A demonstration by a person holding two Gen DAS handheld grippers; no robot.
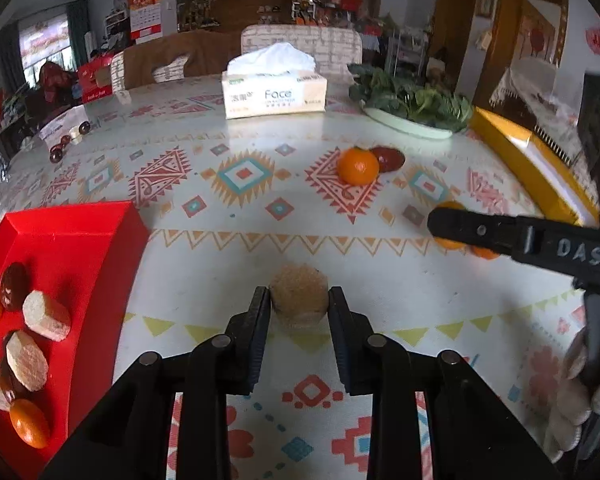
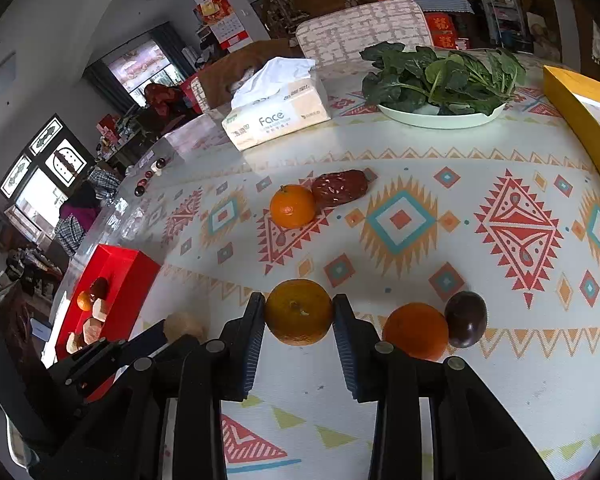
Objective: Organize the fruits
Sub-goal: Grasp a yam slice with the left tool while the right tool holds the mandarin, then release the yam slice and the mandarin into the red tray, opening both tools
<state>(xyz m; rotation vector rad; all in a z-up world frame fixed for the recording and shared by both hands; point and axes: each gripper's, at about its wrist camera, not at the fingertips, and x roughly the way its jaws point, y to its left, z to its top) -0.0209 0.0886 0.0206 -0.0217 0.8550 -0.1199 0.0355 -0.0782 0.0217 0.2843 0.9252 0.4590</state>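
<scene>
My left gripper (image 1: pixel 299 298) is shut on a pale tan, faceted fruit piece (image 1: pixel 299 295) just over the patterned tablecloth. A red tray (image 1: pixel 80 248) at the left holds several pieces: small oranges, a dark date and pale chunks. My right gripper (image 2: pixel 299 311) is shut on an orange (image 2: pixel 299 311); it shows in the left wrist view (image 1: pixel 456 228) as a black arm over that orange. Beside it lie another orange (image 2: pixel 415 336) and a dark purple fruit (image 2: pixel 465 319). Farther off sit an orange (image 2: pixel 292 205) and a red date (image 2: pixel 339 187).
A tissue box (image 1: pixel 275 95) stands at the back middle. A white plate (image 2: pixel 440 119) of green leaves is at the back right. A yellow box (image 1: pixel 532 168) lies along the right edge. Small dark round items (image 1: pixel 60 148) sit at the far left table edge.
</scene>
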